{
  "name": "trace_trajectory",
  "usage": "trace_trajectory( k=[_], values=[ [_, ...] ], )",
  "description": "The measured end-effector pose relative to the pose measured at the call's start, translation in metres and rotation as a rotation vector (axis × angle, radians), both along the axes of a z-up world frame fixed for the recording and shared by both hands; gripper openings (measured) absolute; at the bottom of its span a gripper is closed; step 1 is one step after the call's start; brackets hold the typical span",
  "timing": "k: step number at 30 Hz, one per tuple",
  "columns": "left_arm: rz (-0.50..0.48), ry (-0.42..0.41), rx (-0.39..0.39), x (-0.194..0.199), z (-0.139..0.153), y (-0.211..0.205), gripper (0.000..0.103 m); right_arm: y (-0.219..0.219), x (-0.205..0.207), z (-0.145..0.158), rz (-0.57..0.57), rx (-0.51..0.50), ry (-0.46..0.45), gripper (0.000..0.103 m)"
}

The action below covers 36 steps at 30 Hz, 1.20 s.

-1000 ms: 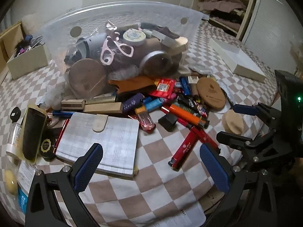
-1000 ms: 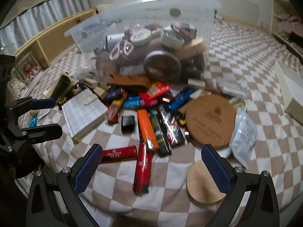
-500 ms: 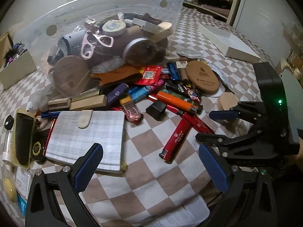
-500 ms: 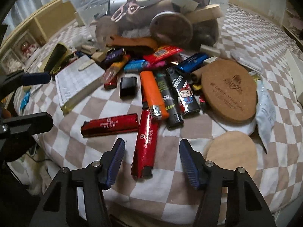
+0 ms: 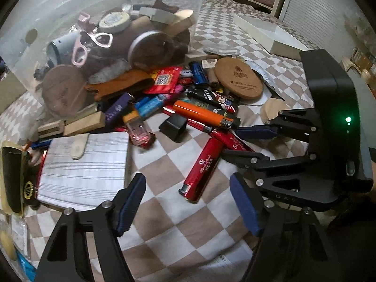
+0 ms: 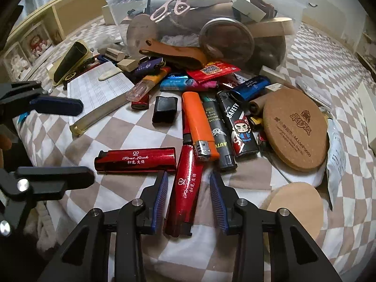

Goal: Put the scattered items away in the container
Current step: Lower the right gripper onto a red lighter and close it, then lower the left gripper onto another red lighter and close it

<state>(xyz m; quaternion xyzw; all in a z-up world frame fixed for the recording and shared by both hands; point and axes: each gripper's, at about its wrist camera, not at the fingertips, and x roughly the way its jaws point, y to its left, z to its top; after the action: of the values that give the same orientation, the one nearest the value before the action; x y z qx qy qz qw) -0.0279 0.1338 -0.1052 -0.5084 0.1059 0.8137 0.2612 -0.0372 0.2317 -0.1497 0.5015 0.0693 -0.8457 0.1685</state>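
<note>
Red lighter (image 6: pixel 185 188) btwn closing right gripper (image 6: pixel 189 199), orange lighter (image 6: pixel 198 127) overlapping.

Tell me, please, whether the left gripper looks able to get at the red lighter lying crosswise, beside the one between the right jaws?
Probably yes. The left gripper hangs just short of that crosswise red lighter, jaws closing on nothing, bare checked cloth between them. The right gripper, closing around the other red lighter, crowds one end.
</note>
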Motion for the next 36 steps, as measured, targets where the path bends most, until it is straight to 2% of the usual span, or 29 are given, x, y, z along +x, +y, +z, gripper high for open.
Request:
trace_trajectory(
  k=[3,4,7,12,17,26,30,33,36],
  values=[
    [-0.001,-0.018,0.010,-0.003,-0.002,0.004,0.060,0.003,-0.001,0.000,-0.007,-0.006,-0.013,0.028],
    [-0.004,-0.022,0.012,-0.004,-0.002,0.006,0.060,0.005,-0.001,0.000,-0.009,-0.007,-0.016,0.023],
    [-0.013,-0.035,0.020,-0.007,-0.003,0.011,0.058,0.011,-0.001,0.000,-0.020,-0.024,-0.026,0.023],
    [-0.039,-0.056,0.010,-0.010,-0.009,0.022,0.046,0.018,0.001,0.002,-0.026,-0.041,-0.039,0.023],
    [-0.060,-0.071,-0.016,-0.013,-0.020,0.031,0.045,0.026,0.004,0.002,-0.029,-0.066,-0.064,0.023],
    [-0.039,-0.071,-0.061,-0.020,-0.036,0.030,0.044,0.032,0.006,-0.001,-0.045,-0.116,-0.092,0.023],
    [-0.036,-0.127,-0.026,-0.017,-0.034,0.030,0.029,0.034,0.006,-0.001,-0.048,-0.123,-0.100,0.023],
    [-0.055,-0.165,0.002,-0.010,-0.032,0.033,0.027,0.036,0.005,-0.001,-0.053,-0.140,-0.112,0.023],
    [-0.078,-0.152,-0.015,-0.002,-0.031,0.038,0.027,0.038,0.004,-0.002,-0.062,-0.152,-0.119,0.023]
  ],
)
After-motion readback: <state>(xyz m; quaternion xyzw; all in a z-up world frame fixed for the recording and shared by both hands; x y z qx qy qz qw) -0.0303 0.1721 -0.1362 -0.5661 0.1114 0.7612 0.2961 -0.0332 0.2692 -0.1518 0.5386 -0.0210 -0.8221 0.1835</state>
